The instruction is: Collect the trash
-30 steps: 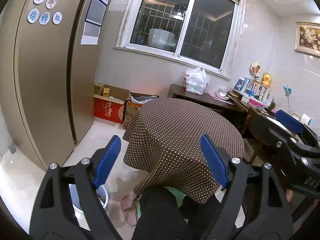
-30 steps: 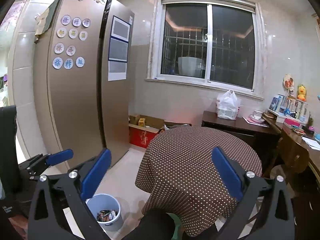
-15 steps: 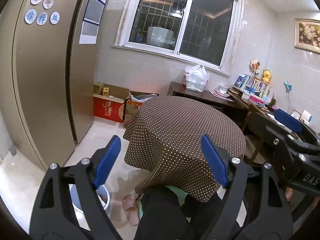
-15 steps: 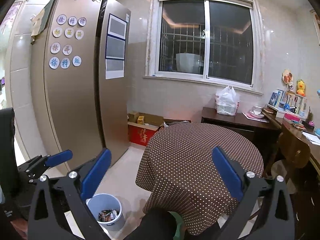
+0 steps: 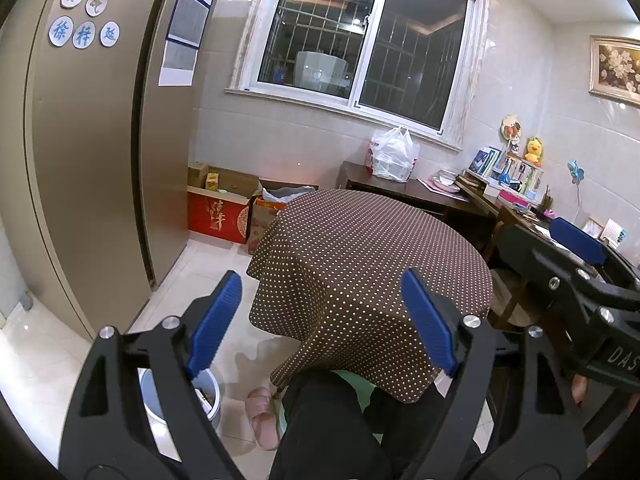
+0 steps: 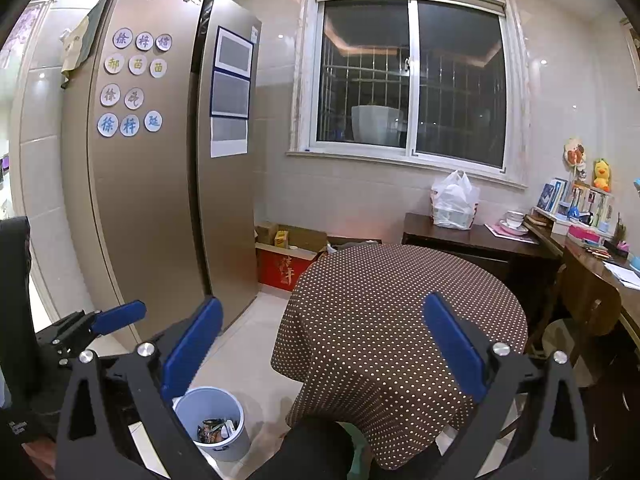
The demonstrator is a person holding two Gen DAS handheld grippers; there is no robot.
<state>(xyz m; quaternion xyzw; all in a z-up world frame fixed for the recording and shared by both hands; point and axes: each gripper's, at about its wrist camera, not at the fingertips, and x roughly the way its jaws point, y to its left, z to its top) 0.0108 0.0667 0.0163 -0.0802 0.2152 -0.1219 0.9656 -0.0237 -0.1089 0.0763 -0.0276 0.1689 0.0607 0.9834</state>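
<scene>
Both sets of fingers spread, empty: left gripper [image 5: 320, 320], right gripper [image 6: 320, 344]. Trash sits in bin [image 6: 214, 424] on floor left of dotted tabletop [image 6: 400, 300]. Wrappers likely light, crinkly; pinch a loose edge.

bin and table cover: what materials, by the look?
Bin: likely plastic, pale blue-white, smooth and slightly glossy, with a thin rolled rim; wrappers inside. Table cover: looks like woven fabric, matte brown with pale dots; it drapes in soft folds over the edge.
</scene>
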